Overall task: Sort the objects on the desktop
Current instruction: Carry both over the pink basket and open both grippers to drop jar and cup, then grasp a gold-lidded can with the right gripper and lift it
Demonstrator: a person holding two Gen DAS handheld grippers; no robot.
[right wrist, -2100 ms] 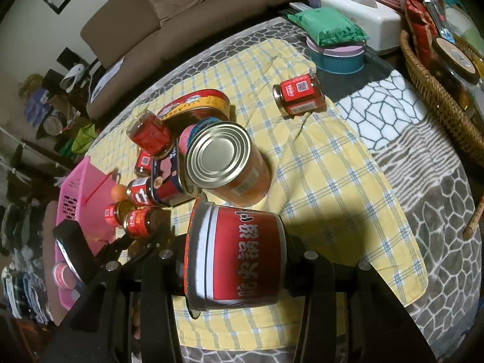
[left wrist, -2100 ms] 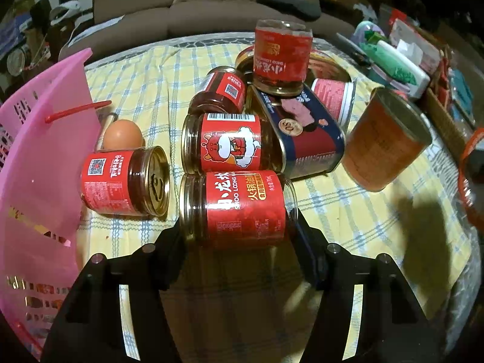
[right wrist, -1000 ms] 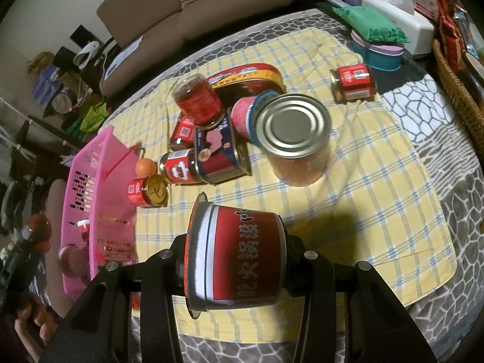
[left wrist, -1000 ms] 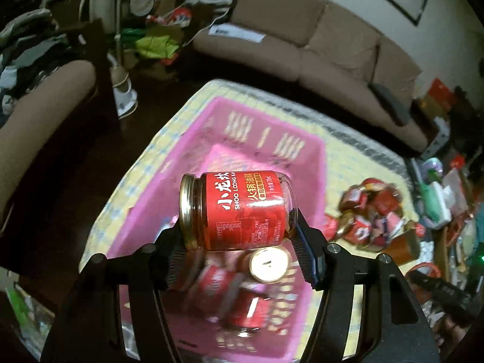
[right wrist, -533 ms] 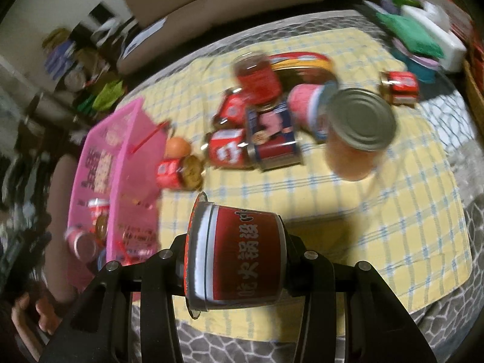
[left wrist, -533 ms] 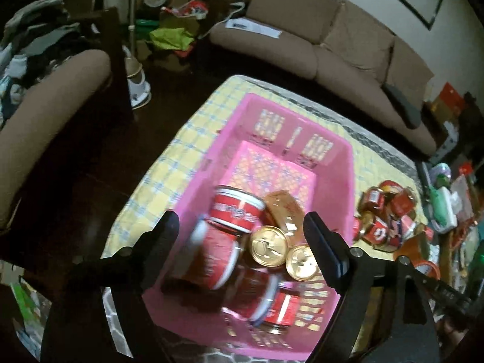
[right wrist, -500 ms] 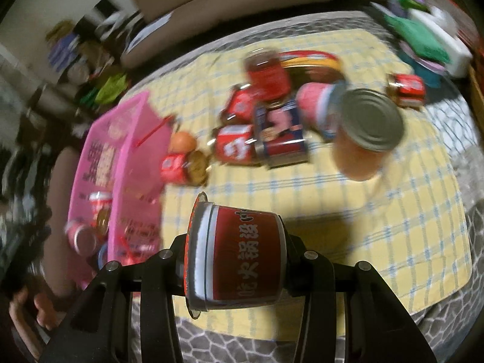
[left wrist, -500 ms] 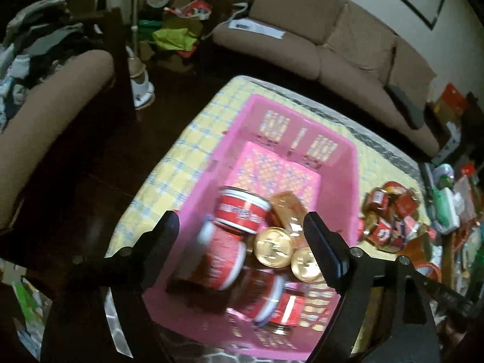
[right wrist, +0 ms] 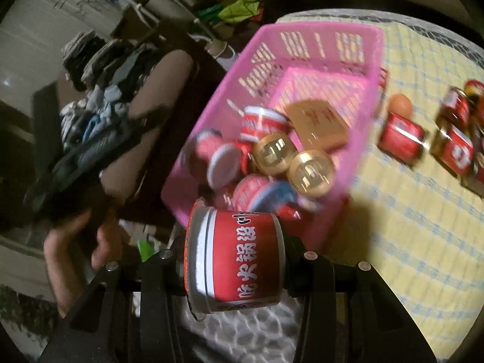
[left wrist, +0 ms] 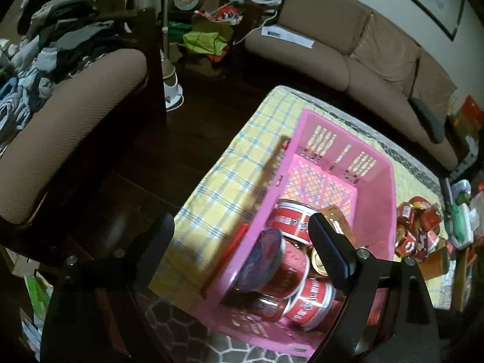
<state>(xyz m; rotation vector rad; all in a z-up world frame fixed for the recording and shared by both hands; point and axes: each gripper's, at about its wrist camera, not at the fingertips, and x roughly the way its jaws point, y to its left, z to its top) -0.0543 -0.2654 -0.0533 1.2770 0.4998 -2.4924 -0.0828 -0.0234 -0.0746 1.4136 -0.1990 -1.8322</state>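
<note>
My left claw [left wrist: 242, 242] was spreading wider with nothing between its fingers, hanging over the near left edge of the pink basket [left wrist: 384, 163] on the worktop's yellow checked cloth [left wrist: 230, 178]. The basket already held a heap of red cans [left wrist: 290, 220] and gold-lidded jars [right wrist: 273, 152] at its near end. My right claw [right wrist: 236, 260] was easing apart, yet a red can with white lettering [right wrist: 242, 257] still sat sideways between its fingers, just short of the basket's near corner. More red jars [right wrist: 402, 136] and an egg [right wrist: 400, 104] lay on the cloth beyond the basket's right side.
</note>
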